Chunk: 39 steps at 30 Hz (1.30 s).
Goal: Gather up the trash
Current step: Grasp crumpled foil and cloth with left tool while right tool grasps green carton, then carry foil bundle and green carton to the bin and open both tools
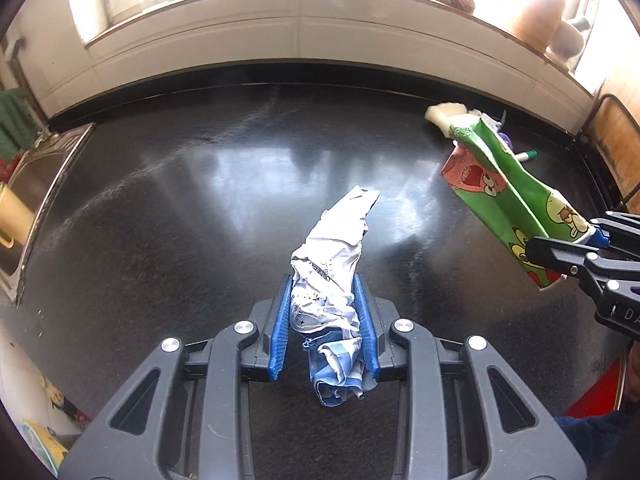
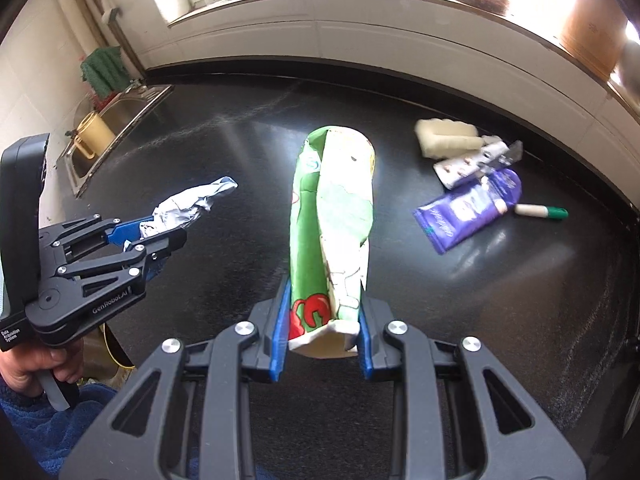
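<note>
My left gripper (image 1: 325, 292) is shut on a crumpled white and blue wrapper (image 1: 332, 256) and holds it above the black countertop (image 1: 160, 200). It also shows in the right wrist view (image 2: 160, 232) at the left, with the wrapper (image 2: 192, 204) sticking out. My right gripper (image 2: 325, 292) is shut on a flattened green carton (image 2: 332, 216) with cartoon prints, held above the counter. In the left wrist view the carton (image 1: 504, 188) and right gripper (image 1: 568, 248) are at the right. A purple wrapper (image 2: 468, 212), a blister pack (image 2: 460, 168), a yellowish sponge (image 2: 444, 138) and a green-capped stick (image 2: 540, 211) lie on the counter at the far right.
A steel sink (image 2: 116, 120) with a yellow mug (image 2: 94, 132) is at the counter's left end. A green cloth (image 2: 102, 70) hangs above it. A white windowsill (image 2: 360, 12) with pots runs along the back. A red object (image 1: 596, 392) is at the lower right.
</note>
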Each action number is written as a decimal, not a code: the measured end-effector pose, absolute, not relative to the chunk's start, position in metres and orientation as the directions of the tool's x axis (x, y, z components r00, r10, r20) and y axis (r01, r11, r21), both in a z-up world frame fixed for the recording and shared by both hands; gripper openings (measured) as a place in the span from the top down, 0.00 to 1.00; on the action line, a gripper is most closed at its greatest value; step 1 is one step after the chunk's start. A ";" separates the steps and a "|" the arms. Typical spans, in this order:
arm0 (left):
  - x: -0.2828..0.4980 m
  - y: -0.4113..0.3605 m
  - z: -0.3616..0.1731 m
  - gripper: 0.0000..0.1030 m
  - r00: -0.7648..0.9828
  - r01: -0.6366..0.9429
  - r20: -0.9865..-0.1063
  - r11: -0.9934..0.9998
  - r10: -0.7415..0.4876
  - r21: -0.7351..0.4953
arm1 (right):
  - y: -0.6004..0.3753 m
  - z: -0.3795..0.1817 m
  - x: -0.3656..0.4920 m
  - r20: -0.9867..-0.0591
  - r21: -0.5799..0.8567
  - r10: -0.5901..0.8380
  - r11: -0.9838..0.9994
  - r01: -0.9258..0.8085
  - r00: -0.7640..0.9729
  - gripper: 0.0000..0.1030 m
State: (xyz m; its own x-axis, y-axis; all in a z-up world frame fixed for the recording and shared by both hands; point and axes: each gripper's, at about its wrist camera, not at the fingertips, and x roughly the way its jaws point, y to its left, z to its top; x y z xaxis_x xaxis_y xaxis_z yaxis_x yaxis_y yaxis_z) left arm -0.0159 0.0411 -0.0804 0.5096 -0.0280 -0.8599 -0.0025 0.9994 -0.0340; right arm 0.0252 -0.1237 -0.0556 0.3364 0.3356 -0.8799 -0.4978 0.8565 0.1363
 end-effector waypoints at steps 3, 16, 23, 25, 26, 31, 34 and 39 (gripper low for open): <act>-0.032 0.064 -0.075 0.71 0.524 -0.061 -0.852 0.998 0.011 -0.025 | -0.093 -0.053 0.021 -0.876 0.142 0.367 0.815 -0.562 0.312 0.72; -0.173 0.215 -0.068 0.71 0.469 -0.523 -0.846 0.852 0.254 -0.034 | 0.123 -0.061 -0.042 -0.879 0.200 0.477 0.404 -0.893 0.019 0.72; -0.267 0.278 -0.088 0.71 0.356 -0.747 -0.878 0.662 0.319 -0.063 | 0.234 -0.080 -0.122 -0.887 0.259 0.420 0.101 -0.961 -0.195 0.72; -0.288 0.288 -0.097 0.71 0.330 -0.782 -0.888 0.620 0.319 -0.069 | 0.261 -0.088 -0.147 -0.889 0.283 0.384 0.031 -0.959 -0.249 0.72; -0.297 0.293 -0.102 0.71 0.317 -0.796 -0.894 0.601 0.318 -0.068 | 0.275 -0.093 -0.162 -0.893 0.283 0.363 -0.007 -0.959 -0.267 0.72; -0.336 0.315 -0.130 0.71 0.257 -0.862 -0.916 0.502 0.307 -0.074 | 0.325 -0.123 -0.195 -0.910 0.319 0.268 -0.028 -0.947 -0.315 0.72; -0.349 0.333 -0.151 0.71 0.247 -0.889 -0.931 0.446 0.267 -0.108 | 0.348 -0.147 -0.199 -0.922 0.334 0.214 0.014 -0.943 -0.323 0.72; -0.357 0.349 -0.172 0.71 0.235 -0.904 -0.942 0.411 0.241 -0.121 | 0.373 -0.170 -0.205 -0.938 0.321 0.155 0.044 -0.946 -0.311 0.72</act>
